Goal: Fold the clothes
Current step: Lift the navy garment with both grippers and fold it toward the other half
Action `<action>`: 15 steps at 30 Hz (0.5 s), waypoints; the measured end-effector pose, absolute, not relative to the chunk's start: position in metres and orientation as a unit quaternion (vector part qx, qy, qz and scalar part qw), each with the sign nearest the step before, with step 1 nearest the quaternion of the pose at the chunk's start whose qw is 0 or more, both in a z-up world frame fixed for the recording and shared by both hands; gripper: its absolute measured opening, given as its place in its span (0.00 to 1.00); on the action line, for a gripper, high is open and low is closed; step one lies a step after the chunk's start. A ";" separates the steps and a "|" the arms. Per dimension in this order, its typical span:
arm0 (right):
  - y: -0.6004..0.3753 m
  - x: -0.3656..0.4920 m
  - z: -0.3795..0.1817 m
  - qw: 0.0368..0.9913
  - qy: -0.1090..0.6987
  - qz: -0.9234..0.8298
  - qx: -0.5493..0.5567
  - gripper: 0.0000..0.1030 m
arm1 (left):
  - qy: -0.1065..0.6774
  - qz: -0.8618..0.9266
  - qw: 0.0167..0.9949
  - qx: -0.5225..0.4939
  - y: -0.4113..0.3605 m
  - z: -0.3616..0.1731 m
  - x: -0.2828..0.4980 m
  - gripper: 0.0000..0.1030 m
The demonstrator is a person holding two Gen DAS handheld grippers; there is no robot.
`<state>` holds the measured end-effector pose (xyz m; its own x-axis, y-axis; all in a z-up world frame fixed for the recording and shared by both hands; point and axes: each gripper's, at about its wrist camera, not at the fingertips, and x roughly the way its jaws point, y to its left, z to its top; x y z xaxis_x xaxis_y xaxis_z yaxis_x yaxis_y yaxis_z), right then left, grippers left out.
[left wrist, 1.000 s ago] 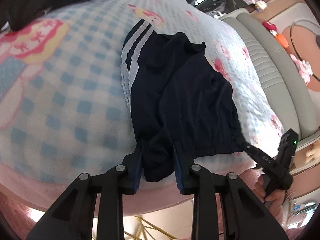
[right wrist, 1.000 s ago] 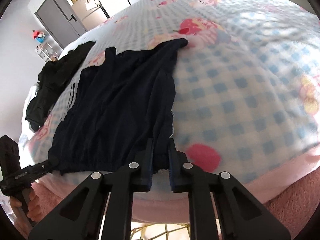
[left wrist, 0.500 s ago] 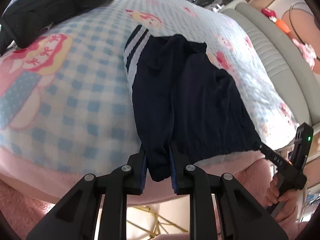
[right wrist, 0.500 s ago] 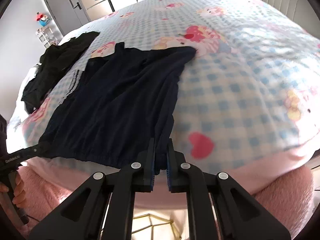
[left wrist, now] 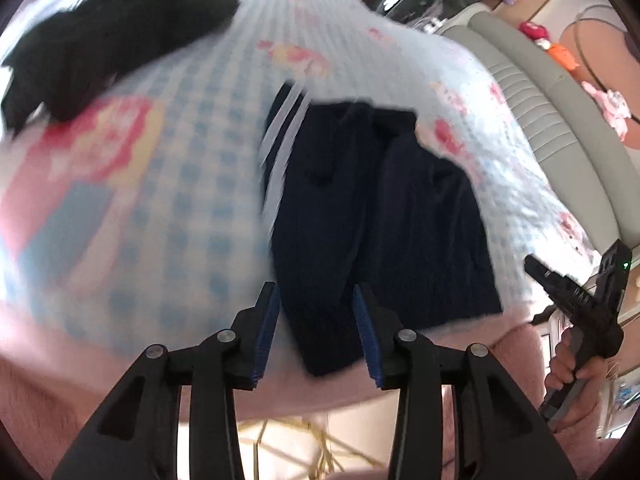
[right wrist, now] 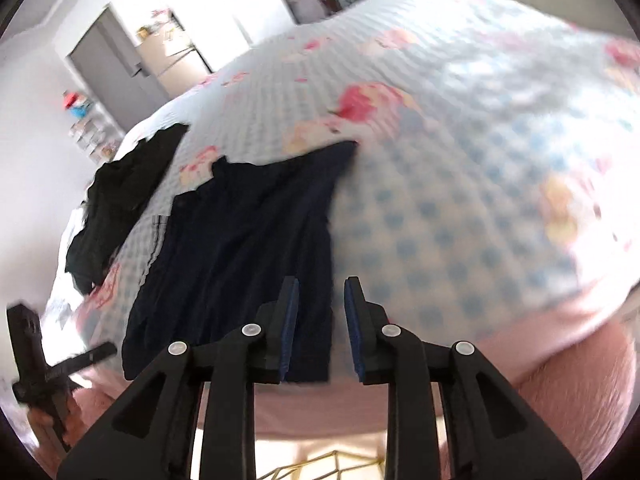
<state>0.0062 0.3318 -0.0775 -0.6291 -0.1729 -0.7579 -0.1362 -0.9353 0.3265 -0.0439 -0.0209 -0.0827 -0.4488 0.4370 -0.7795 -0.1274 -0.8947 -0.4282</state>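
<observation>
Spread on the bed (left wrist: 168, 184), near its front edge: the shorts (left wrist: 376, 216), flat, hem end hanging just over that edge. Behind and to the left of them in the left wrist view, well apart, on the same bed: a heap of clothes (left wrist: 108, 36). Right of the bed, alongside it: a headboard (left wrist: 560, 136). Before the shorts' left corner: the left hand-held gripper (left wrist: 316, 332), jaws opening, cloth seen between but untouched. Before the right corner: the right hand-held gripper (right wrist: 320, 324), jaws opening, off the cloth.

both grippers' jaws opening, left gripper (left wrist: 316, 332) seemingly wider than right gripper (right wrist: 320, 328).
</observation>
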 end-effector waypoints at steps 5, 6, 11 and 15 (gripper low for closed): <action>0.284 -0.024 -0.085 0.066 -0.121 -0.881 0.453 0.23 | -0.158 0.837 0.174 -0.494 0.001 -0.086 -0.079 0.39; 0.273 -0.029 -0.088 0.078 -0.112 -0.878 0.459 0.23 | -0.156 0.837 0.171 -0.497 0.003 -0.088 -0.084 0.39; 0.252 -0.045 -0.102 0.103 -0.093 -0.868 0.476 0.23 | -0.141 0.840 0.132 -0.508 -0.006 -0.098 -0.119 0.39; 0.250 -0.064 -0.107 0.102 -0.091 -0.866 0.481 0.23 | -0.140 0.847 0.142 -0.493 -0.008 -0.094 -0.147 0.39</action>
